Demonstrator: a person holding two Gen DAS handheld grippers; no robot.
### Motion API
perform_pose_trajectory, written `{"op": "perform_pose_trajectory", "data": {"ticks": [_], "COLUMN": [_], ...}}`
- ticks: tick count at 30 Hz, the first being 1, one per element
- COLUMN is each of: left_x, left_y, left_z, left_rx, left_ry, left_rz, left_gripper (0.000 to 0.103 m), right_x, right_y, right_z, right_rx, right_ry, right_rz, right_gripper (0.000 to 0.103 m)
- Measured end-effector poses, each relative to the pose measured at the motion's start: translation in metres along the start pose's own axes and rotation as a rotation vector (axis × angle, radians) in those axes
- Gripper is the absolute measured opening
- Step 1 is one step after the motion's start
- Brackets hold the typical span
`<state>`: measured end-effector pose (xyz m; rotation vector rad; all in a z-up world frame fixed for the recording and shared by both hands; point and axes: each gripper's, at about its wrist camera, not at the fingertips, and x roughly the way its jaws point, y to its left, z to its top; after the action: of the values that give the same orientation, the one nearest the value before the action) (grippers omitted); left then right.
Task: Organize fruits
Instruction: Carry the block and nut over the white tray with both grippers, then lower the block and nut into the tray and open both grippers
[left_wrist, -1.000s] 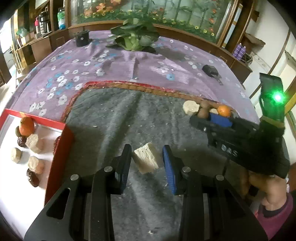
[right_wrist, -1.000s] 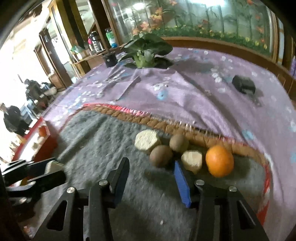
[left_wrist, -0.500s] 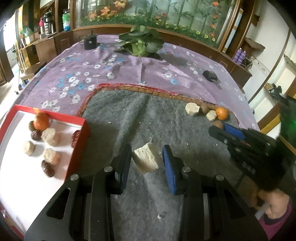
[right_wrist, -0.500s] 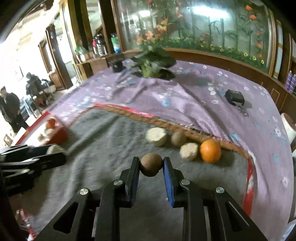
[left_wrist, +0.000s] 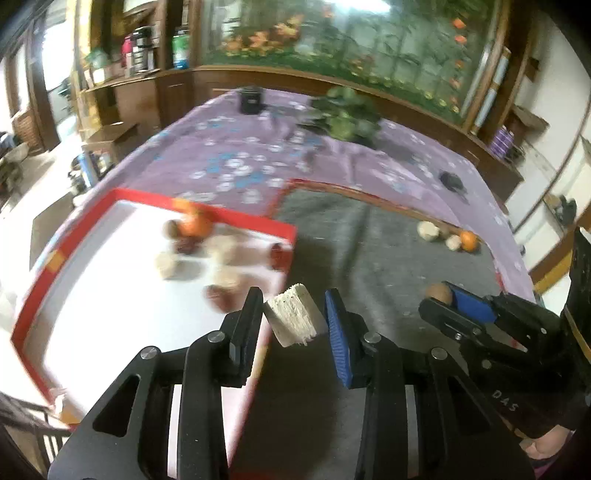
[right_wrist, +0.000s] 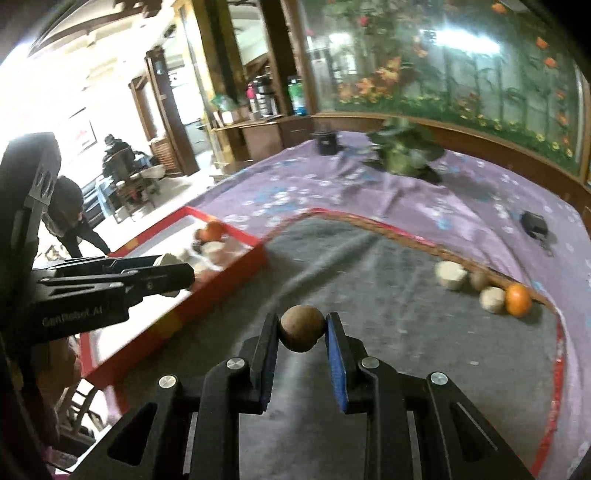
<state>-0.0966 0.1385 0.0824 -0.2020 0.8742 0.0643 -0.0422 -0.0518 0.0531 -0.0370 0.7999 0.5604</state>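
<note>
A pale fibrous chunk (left_wrist: 293, 318) is sitting clenched in the left gripper (left_wrist: 294, 325), above the near edge of the red tray (left_wrist: 236, 218). The right gripper (right_wrist: 301, 334) is grasping a round brown fruit (right_wrist: 301, 328) over the grey mat (right_wrist: 388, 295), its jaws having just closed on it.
</note>
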Motion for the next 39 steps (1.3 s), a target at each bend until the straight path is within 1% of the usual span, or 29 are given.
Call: {"op": "perform_pose_trajectory", "data": {"ticks": [4, 8, 16, 20, 23, 28, 39], "left_x": [-0.014, -0.015, 0.000, 0.008, 0.013, 0.021, 0.025], "left_y": [0.035, 0.064, 0.093, 0.102, 0.105, 0.108, 0.112], "left_z": [-0.005, -0.013, -0.020, -0.021, -0.019, -0.016, -0.013], "left_rx": [-0.049, -0.097, -0.148, -0.163, -0.168, -0.167, -0.171], "left_ry": [-0.018, -0.008, 0.031, 0.045, 0.054, 0.060, 0.064], "left_rz": [0.044, 0.076, 0.098, 0.108, 0.111, 0.125, 0.168], "left_gripper": [0.034, 0.034, 0.034, 0.034, 0.034, 0.034, 0.034], "right_x": [0.008, 0.020, 0.050, 0.066, 0.075, 0.094, 0.121], "right_y": [0.023, 0.048, 0.089, 0.105, 0.109, 0.118, 0.122], "right_z": [0.006, 0.014, 0.027, 0.032, 0.035, 0.034, 0.033], "right_rx": [-0.030, -0.067, -0.139, -0.169, -0.173, -0.185, -0.167], "right_ry": [0.006, 0.021, 0.061, 0.084, 0.091, 0.128, 0.169], "right_rz": [0.034, 0.079, 0.134, 0.161, 0.171, 0.185, 0.211], "right_gripper": [0.025, 0.025, 0.024, 0.024, 0.024, 0.024, 0.024]}}
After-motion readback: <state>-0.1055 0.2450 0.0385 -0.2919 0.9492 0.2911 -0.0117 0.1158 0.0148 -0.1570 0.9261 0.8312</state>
